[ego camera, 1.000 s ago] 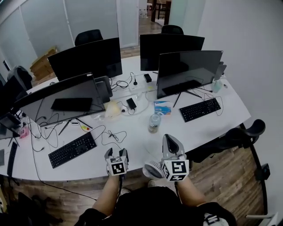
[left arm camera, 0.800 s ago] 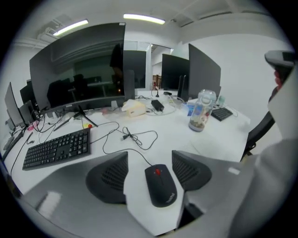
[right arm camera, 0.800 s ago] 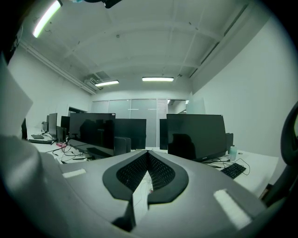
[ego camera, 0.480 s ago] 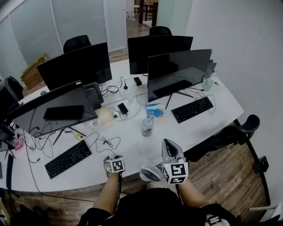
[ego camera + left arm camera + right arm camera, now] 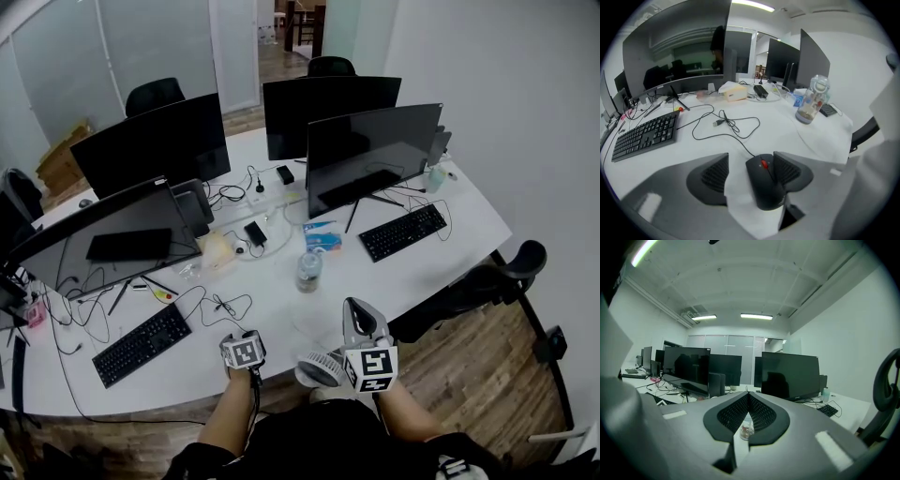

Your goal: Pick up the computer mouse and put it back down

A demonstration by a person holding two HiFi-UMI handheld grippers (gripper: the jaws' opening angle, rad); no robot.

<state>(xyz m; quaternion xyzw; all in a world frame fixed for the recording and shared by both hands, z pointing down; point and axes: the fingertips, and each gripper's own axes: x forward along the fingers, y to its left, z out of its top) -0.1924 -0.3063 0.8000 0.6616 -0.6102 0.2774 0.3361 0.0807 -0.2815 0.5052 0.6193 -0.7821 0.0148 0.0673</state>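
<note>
A black computer mouse [image 5: 764, 185] with a red scroll wheel lies on the white desk [image 5: 787, 136] near its front edge. My left gripper [image 5: 750, 161] points steeply down over it, jaws wide apart with the mouse between them. The right pad [image 5: 790, 171] is against the mouse's side, while bare desk shows between the mouse and the left pad [image 5: 712, 176]. The mouse's cable loops away to a loose USB plug [image 5: 717, 123]. In the head view the left gripper [image 5: 243, 349] hides the mouse. My right gripper [image 5: 356, 314] hovers over the desk edge, pointing almost level, its jaws [image 5: 749, 397] shut on nothing.
A black keyboard [image 5: 644, 136] lies to the left of the mouse and a clear water bottle [image 5: 811, 101] stands farther back on the right. Several monitors [image 5: 370, 150] and loose cables fill the back of the desk. An office chair [image 5: 487, 281] stands at the right.
My left gripper has dropped down toward the desk and tilted more steeply. The right gripper has barely moved.
</note>
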